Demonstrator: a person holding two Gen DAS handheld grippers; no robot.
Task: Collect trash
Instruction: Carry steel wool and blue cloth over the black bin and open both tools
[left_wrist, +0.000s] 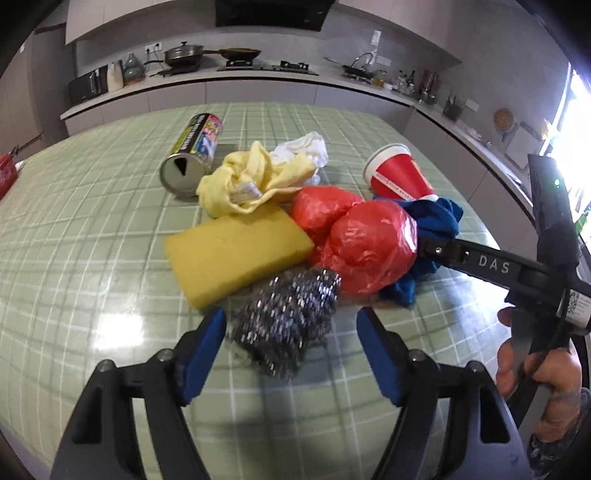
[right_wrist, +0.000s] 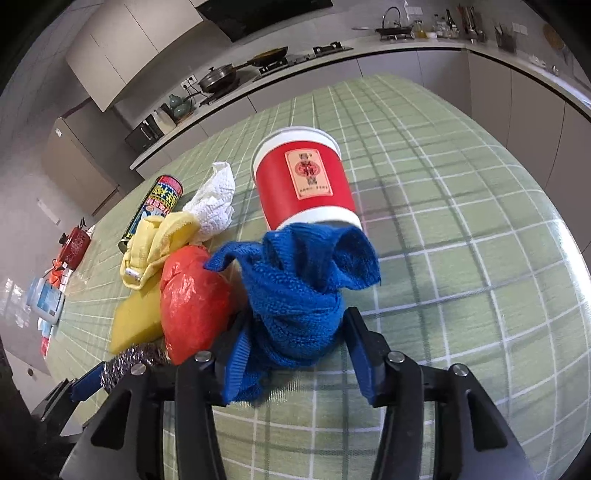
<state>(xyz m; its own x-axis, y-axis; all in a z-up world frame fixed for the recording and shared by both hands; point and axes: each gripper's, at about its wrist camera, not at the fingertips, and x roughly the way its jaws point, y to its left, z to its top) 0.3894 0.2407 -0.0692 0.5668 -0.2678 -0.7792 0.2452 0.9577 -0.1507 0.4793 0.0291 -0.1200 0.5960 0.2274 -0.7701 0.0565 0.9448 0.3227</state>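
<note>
Green-checked desk (left_wrist: 92, 229): left fingers (left_wrist: 291, 350) wide open around steel wool (left_wrist: 288, 317), right fingers (right_wrist: 295, 354) straddling blue cloth (right_wrist: 299, 295), unclamped; I should squeeze low, centered.

The bench (left_wrist: 92, 229) wears pale green cloth crossed by white grid lines. On it: a yellow sponge (left_wrist: 236, 251), silver steel-wool scourer (left_wrist: 288, 321), red plastic bag (left_wrist: 365, 247), blue knitted cloth (right_wrist: 303, 291), and a red paper cup (right_wrist: 303, 184) rimmed white.
</note>
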